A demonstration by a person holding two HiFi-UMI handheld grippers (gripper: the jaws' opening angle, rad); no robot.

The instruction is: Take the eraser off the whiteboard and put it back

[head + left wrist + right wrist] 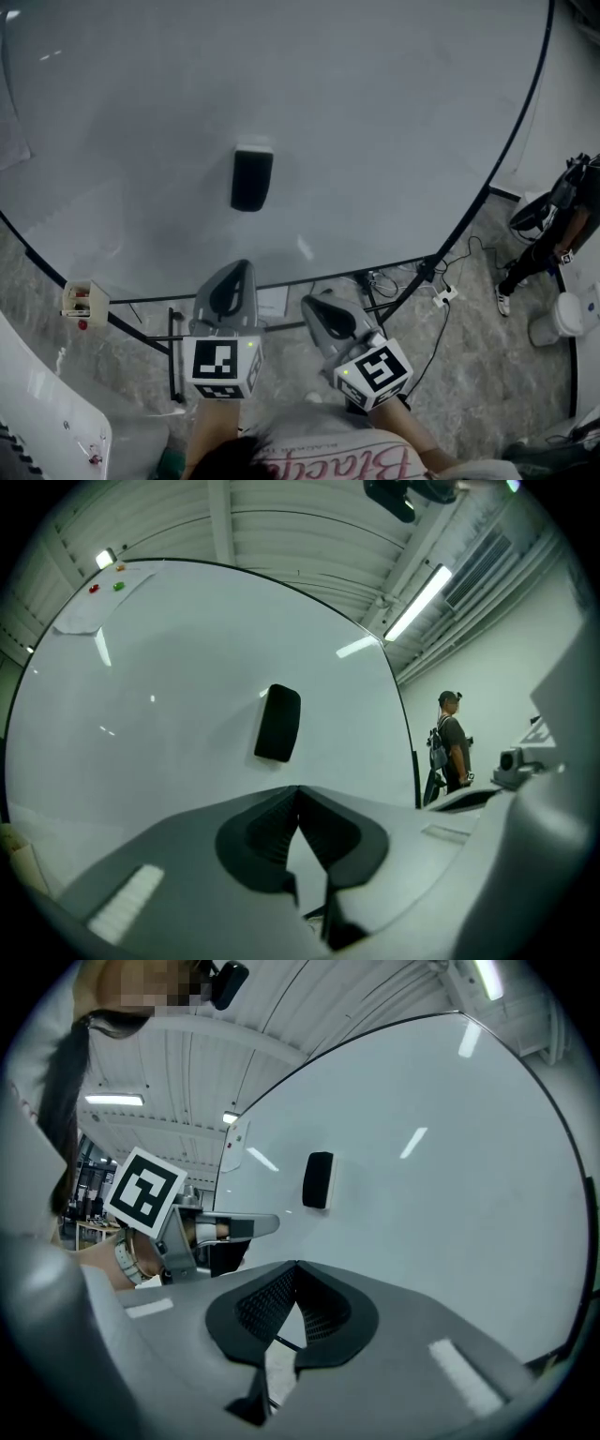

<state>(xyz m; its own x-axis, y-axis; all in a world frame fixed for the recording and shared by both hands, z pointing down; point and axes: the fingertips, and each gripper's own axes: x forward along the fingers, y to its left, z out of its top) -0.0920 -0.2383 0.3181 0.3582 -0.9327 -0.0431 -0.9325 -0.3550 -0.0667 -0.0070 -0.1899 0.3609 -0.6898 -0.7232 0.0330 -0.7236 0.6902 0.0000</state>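
Eraser (251,178) on whiteboard (394,131) — box (84,301) at edge

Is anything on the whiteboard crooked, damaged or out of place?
Nothing stands out. The black eraser sits on the whiteboard and looks intact. The left gripper and the right gripper are shut and empty, not touching it.

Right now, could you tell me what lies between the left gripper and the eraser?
Nothing: only bare whiteboard separates the left gripper from the eraser, seen in the left gripper view.
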